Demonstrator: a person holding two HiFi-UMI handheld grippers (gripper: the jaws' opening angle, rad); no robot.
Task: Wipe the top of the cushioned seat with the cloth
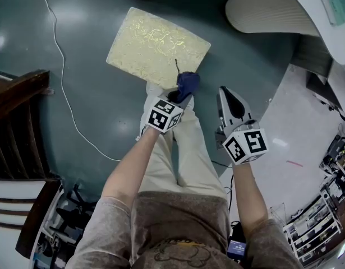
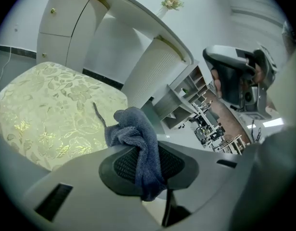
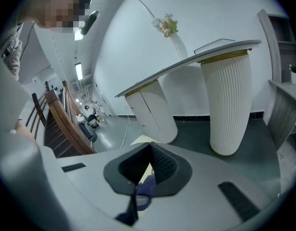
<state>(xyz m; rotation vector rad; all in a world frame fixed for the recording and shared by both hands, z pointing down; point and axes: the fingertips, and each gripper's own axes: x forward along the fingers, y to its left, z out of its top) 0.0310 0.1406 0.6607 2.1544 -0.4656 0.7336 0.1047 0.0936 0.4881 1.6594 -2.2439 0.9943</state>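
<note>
Left gripper (image 1: 182,94) is pinching the cloth (image 1: 188,82) by the seat (image 1: 155,46); right gripper (image 1: 228,94) is hovering closed, empty. Dark floor (image 1: 88,105) is surrounding the seat.

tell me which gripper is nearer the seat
Left. The left gripper, holding the cloth, is at the near edge of the seat; the right gripper is farther back, to the side.

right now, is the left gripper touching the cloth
Touching. The left gripper view shows the left gripper with its jaws shut on the blue cloth, which hangs down between them.
</note>
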